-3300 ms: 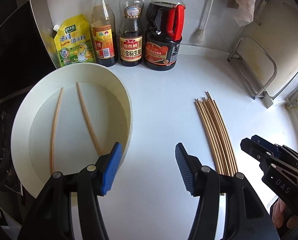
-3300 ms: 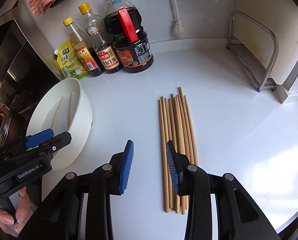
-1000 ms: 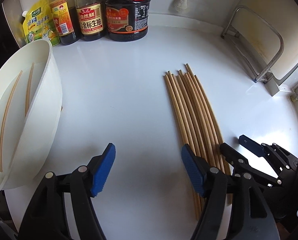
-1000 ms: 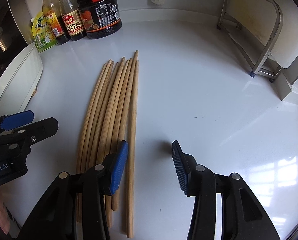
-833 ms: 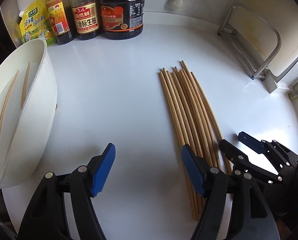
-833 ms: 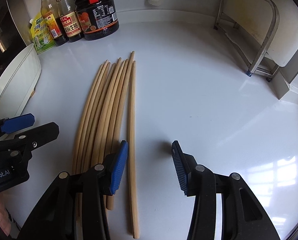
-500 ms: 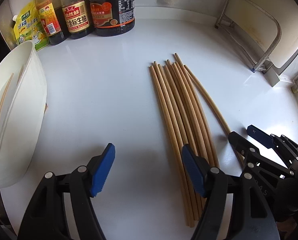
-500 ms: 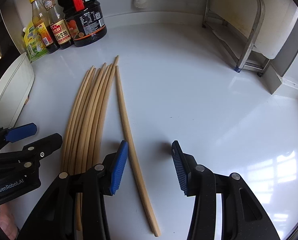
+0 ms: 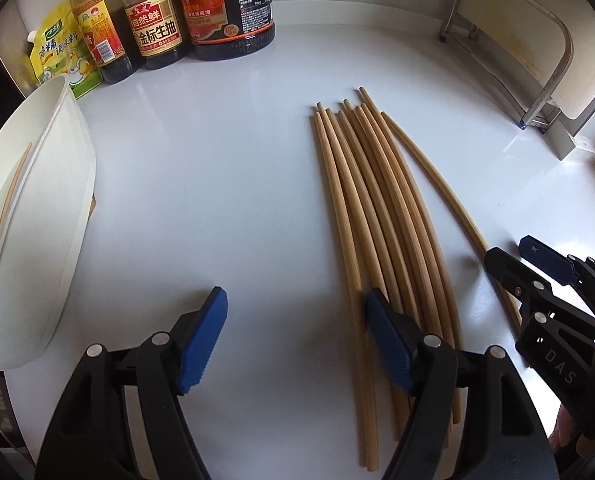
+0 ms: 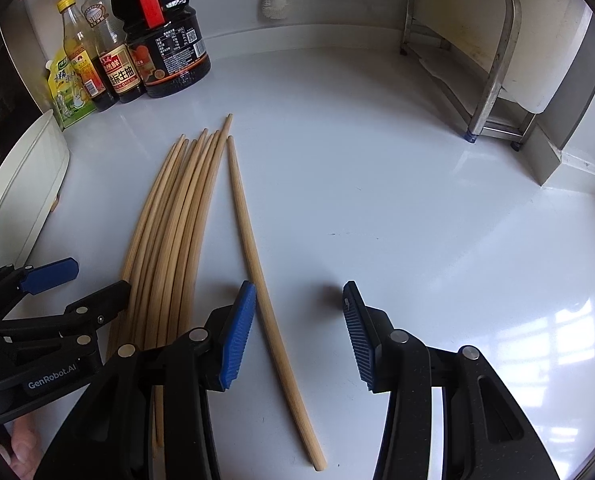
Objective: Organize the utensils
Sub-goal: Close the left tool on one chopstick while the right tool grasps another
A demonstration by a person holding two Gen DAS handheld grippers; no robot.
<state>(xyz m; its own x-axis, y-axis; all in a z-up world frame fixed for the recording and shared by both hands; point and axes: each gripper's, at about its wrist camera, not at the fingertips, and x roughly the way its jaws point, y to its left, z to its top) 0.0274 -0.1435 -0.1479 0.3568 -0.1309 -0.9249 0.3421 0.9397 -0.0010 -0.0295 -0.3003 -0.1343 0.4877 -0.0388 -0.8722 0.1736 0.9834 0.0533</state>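
A bundle of wooden chopsticks (image 9: 377,208) (image 10: 177,216) lies lengthwise on the white counter. One single chopstick (image 10: 249,240) (image 9: 437,176) lies apart to its right. My right gripper (image 10: 297,312) (image 9: 513,254) is open and straddles this single chopstick, which runs close to the left pad without being pinched. My left gripper (image 9: 295,320) (image 10: 85,280) hovers at the bundle's near left, jaws opening, nothing gripped; its right pad overlaps the leftmost sticks. A white bowl (image 9: 57,184) (image 10: 21,184) at the far left holds two chopsticks (image 9: 13,184).
Sauce bottles (image 9: 225,12) (image 10: 165,52) and a yellow-green seasoning pouch (image 9: 61,52) stand along the back wall. A metal rack (image 9: 537,60) (image 10: 489,80) stands at the back right, and a brush (image 10: 275,0) hangs on the wall. A hand shows at each gripper's handle.
One chopstick has swung out of the bundle to the right and now lies between my right gripper's jaws. My left gripper has come from the bowl over to the bundle and lower.
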